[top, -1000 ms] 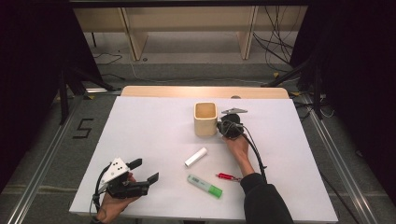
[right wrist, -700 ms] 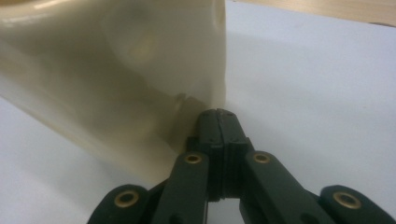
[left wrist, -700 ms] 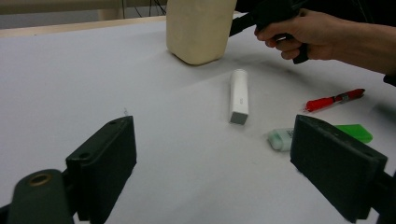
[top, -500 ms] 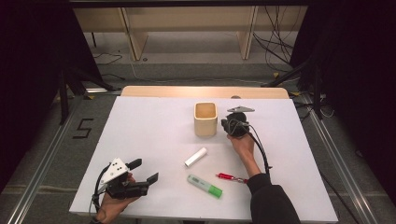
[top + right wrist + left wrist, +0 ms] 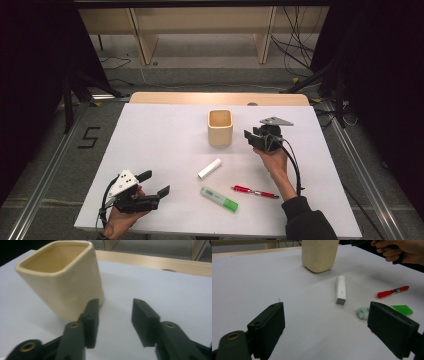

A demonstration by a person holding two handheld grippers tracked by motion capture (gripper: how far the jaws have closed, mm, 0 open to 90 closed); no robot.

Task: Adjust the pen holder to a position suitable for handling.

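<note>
Cream square ceramic cup (image 5: 220,127) is seen upright on the white table (image 5: 160,150), toward its far middle. Just right of the cup, right tongs (image 5: 250,138) are held above the table, jaws partly parted, nothing gripped. Nearer than the cup: a white cylindrical marker (image 5: 209,168); beyond that, a green highlighter with pale cap (image 5: 219,198) and a red pen (image 5: 254,191). Left tongs (image 5: 154,183) are held well apart from the cup, at the near left, jaws spread wide, empty.
</note>
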